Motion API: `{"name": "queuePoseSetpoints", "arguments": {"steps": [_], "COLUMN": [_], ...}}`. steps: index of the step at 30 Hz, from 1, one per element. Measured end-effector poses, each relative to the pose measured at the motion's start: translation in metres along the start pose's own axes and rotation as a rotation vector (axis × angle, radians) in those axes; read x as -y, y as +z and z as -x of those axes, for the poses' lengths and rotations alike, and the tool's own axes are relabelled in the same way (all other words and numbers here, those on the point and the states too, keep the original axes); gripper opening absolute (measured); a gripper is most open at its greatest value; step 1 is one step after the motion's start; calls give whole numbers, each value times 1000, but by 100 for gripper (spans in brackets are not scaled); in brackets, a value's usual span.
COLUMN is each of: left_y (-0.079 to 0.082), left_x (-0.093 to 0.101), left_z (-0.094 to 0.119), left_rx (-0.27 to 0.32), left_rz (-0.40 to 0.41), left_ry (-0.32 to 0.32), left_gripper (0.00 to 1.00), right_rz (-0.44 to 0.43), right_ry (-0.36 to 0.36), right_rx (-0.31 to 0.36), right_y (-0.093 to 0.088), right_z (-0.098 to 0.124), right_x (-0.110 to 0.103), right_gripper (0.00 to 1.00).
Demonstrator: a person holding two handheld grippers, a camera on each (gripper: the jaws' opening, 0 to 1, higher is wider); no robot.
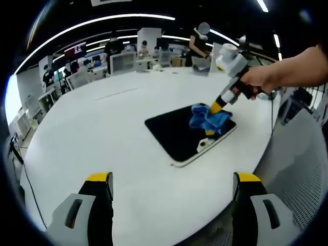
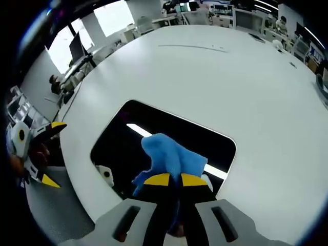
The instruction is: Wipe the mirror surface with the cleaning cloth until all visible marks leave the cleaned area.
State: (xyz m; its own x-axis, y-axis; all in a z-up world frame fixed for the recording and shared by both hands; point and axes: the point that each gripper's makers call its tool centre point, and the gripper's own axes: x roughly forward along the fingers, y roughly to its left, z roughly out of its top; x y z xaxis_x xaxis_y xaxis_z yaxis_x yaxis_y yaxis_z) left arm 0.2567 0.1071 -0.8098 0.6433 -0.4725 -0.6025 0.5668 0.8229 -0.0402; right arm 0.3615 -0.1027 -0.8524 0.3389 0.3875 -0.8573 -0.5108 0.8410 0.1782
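A dark rectangular mirror (image 1: pixel 174 136) (image 2: pixel 169 133) with a pale rim lies flat on the white table (image 1: pixel 102 133). A blue cleaning cloth (image 1: pixel 207 119) (image 2: pixel 169 156) rests bunched on its right part. My right gripper (image 2: pixel 169 179) is shut on the cloth and presses it onto the glass; in the left gripper view it comes in from the right (image 1: pixel 215 110), held by a hand. My left gripper (image 1: pixel 171 179) hangs open over the table's near edge, short of the mirror, with nothing between its jaws. It also shows at the left edge of the right gripper view (image 2: pixel 43 154).
The round white table (image 2: pixel 246 77) spreads wide beyond the mirror. Desks, monitors and several people stand far off around the room. The table's edge drops away close to the mirror's near side, with grey floor (image 1: pixel 302 169) beyond.
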Motion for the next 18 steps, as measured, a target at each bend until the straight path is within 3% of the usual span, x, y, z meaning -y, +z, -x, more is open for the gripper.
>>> {"name": "queuePoseSetpoints", "arguments": {"steps": [18], "left_y": [3], "left_x": [-5], "left_z": [2], "left_rx": [11], "left_rz": [-38], "left_ry": [33], "left_gripper": [99], "right_rz": [24], "right_ry": [-24], "right_rx": [-4], "right_y": [-12], "right_z": [14], "right_x": [28], "right_gripper": [1]}}
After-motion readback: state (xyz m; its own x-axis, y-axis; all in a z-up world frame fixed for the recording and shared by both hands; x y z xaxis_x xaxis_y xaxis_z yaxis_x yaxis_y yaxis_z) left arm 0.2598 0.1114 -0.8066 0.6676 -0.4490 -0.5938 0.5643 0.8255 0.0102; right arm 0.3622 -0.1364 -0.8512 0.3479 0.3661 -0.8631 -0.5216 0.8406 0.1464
